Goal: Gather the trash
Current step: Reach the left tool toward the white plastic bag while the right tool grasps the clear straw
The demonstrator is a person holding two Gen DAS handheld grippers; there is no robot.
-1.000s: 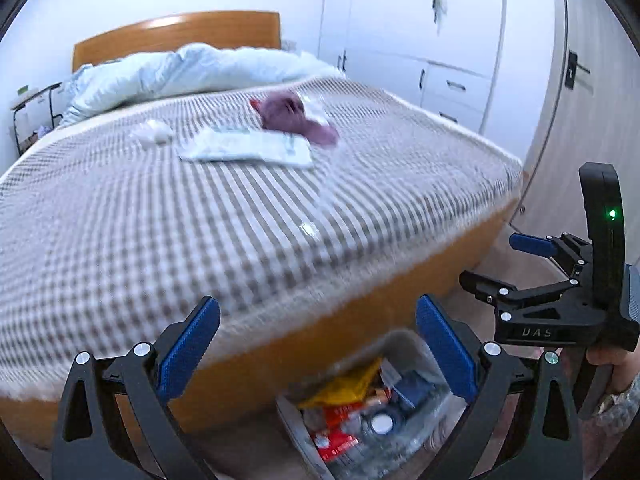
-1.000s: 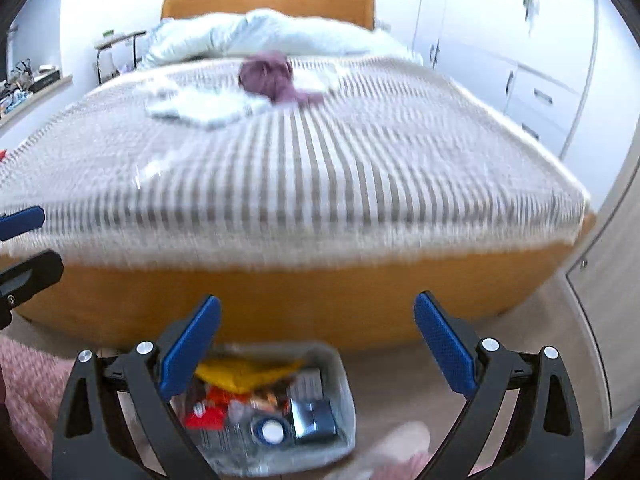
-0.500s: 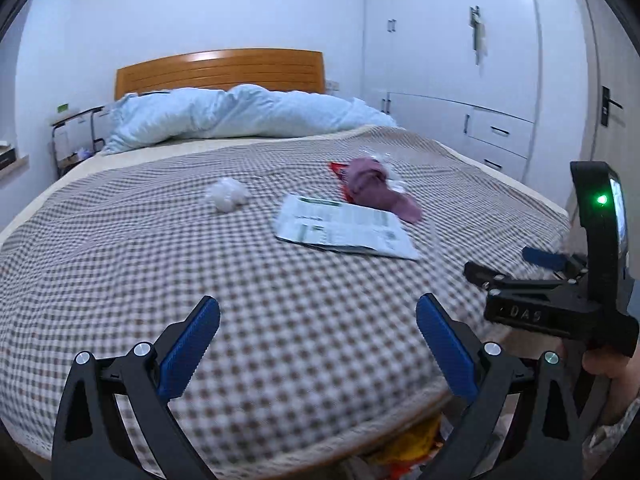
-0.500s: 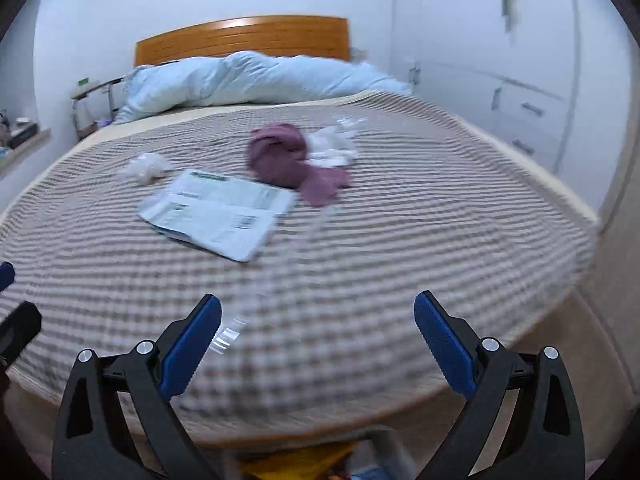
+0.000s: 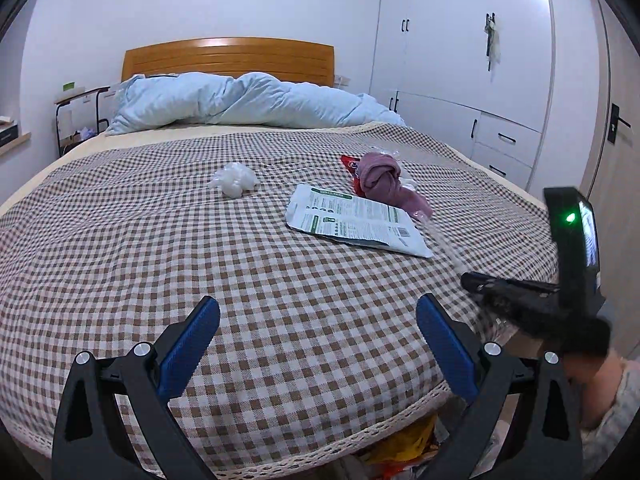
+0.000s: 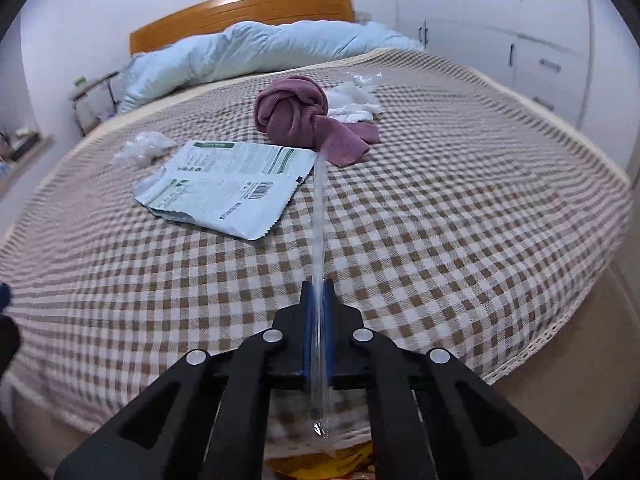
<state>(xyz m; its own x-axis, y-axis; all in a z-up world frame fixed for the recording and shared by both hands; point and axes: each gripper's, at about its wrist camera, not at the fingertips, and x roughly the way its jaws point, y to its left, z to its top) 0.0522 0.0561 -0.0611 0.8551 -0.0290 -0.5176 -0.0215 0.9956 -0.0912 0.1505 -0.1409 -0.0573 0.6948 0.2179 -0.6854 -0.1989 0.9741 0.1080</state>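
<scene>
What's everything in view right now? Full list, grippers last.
checked bedspread: 1, brown and white, covers the bed
duvet: 1, pale blue, bunched at the headboard
headboard: 1, orange wood, far end
wardrobe: 1, white, right wall
packet: 1, white and green, flat mid-bed
knotted cloth: 1, purple, just behind the packet
red wrapper: 1, red, partly hidden behind the cloth
white wad: 1, white, left of the packet
tissue: 1, white, right of the cloth
clear strip: 1, transparent, in the right gripper
yellow wrapper: 1, yellow, below the bed's near edge
left gripper: open, empty
right gripper: jaws have just been closing, now shut on the clear strip
</scene>
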